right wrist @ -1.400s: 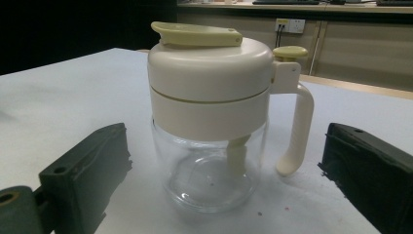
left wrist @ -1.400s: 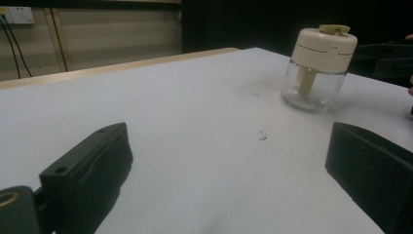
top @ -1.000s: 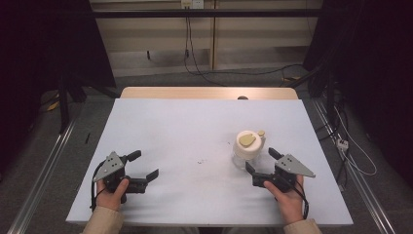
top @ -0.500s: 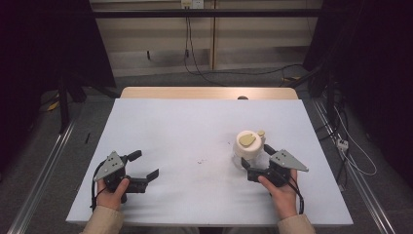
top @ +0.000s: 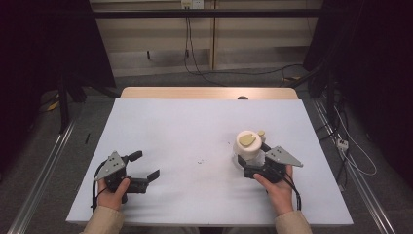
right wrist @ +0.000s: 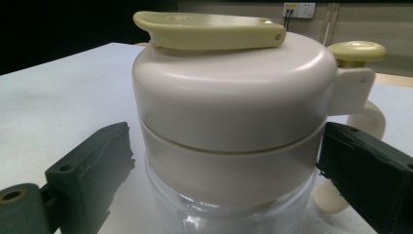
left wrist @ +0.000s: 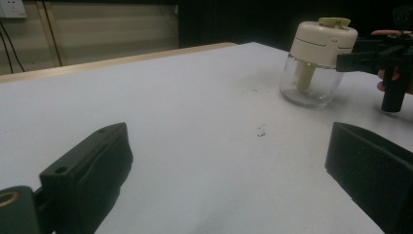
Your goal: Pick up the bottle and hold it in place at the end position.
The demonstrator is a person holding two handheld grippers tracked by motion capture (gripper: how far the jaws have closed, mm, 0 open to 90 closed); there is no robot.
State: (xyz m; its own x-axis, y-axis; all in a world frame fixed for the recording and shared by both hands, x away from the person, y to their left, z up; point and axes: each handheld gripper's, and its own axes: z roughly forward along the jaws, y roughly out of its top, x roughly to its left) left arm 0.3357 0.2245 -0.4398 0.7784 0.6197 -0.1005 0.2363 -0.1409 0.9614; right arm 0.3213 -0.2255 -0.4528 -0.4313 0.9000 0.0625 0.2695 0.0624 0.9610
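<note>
My right gripper (top: pixel 251 163) sits at a glass jar (top: pixel 247 152) with a cream lid (right wrist: pixel 229 97). The jar stands on the right side of the white table (top: pixel 195 131). My jaws are on both sides of the jar, open, with a small gap at the left one. My left gripper (top: pixel 143 168) rests far off, jaws wide, holding nothing.
</note>
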